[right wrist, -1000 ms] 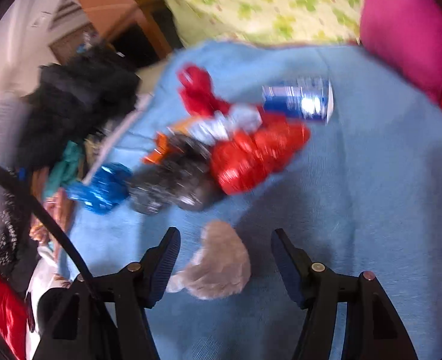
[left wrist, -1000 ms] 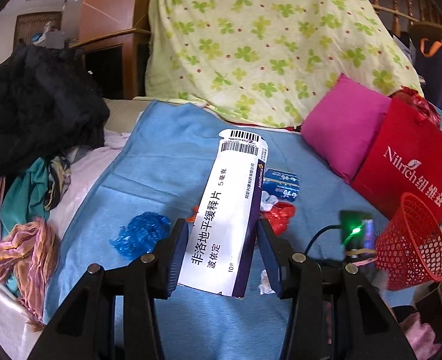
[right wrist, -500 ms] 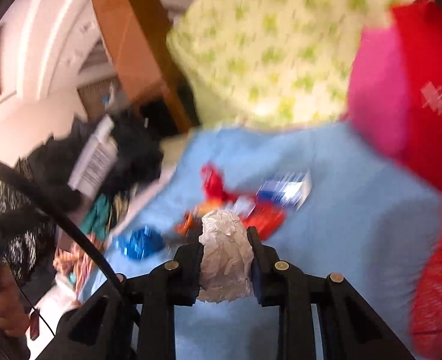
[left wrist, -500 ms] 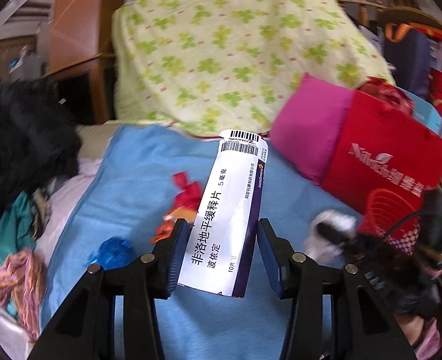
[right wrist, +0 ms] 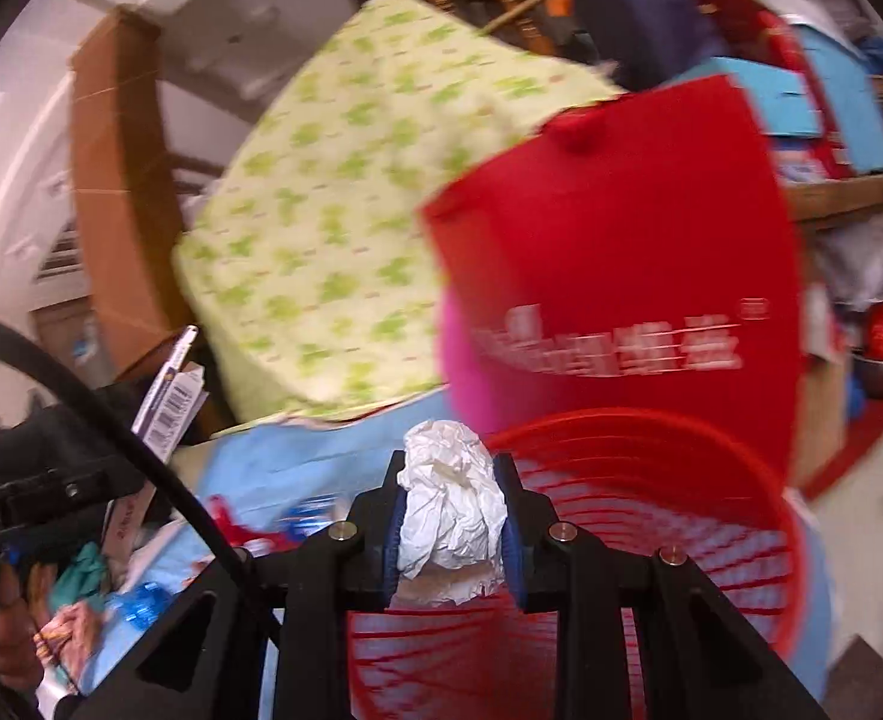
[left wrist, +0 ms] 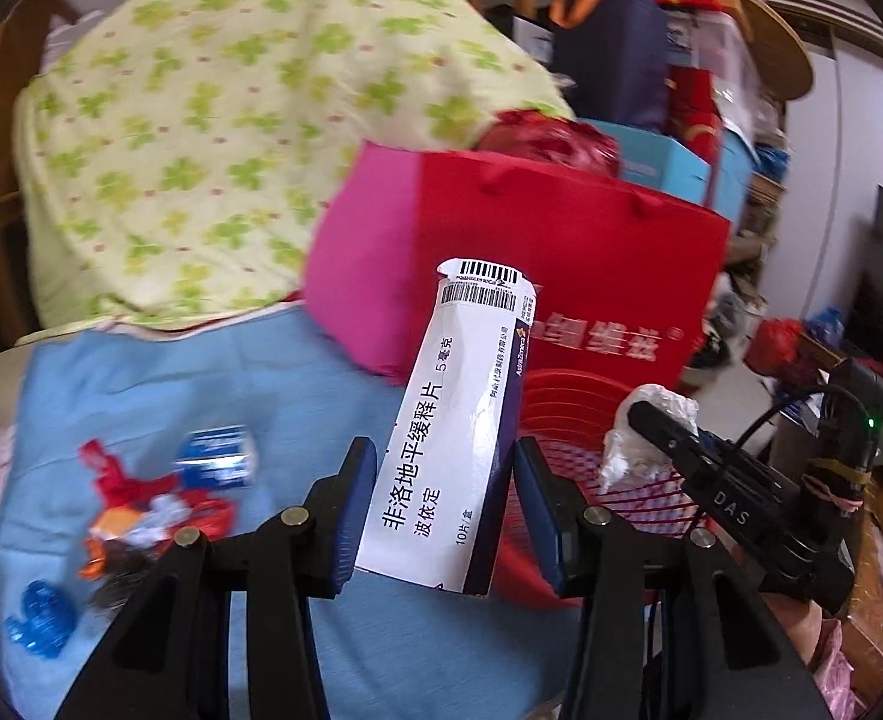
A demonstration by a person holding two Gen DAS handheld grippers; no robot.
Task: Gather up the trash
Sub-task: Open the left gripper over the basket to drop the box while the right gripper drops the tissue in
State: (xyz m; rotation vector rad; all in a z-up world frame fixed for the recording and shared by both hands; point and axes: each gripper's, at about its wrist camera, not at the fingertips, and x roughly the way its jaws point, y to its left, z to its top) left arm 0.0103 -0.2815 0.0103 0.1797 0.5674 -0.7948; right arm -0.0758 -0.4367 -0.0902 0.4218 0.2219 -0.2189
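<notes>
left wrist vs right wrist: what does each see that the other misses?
Left wrist only: printed front of the medicine box in the left gripper, and the right gripper from outside.
Right wrist only: inside of the red basket, right under the tissue wad.
Both: box, wad, basket, red bag, blue blanket with leftover wrappers.

- Medicine box (left wrist: 462, 432) upright between left claw (left wrist: 444, 516) fingers.
- Crumpled tissue (right wrist: 450, 510) between right claw (right wrist: 450, 531) fingers, above basket (right wrist: 669, 480) rim.
- Gift bag (left wrist: 567, 252) behind basket; cushion (left wrist: 363, 276) left of bag.
- Wrappers (left wrist: 147, 504) on blanket (left wrist: 201, 372), left of box.
</notes>
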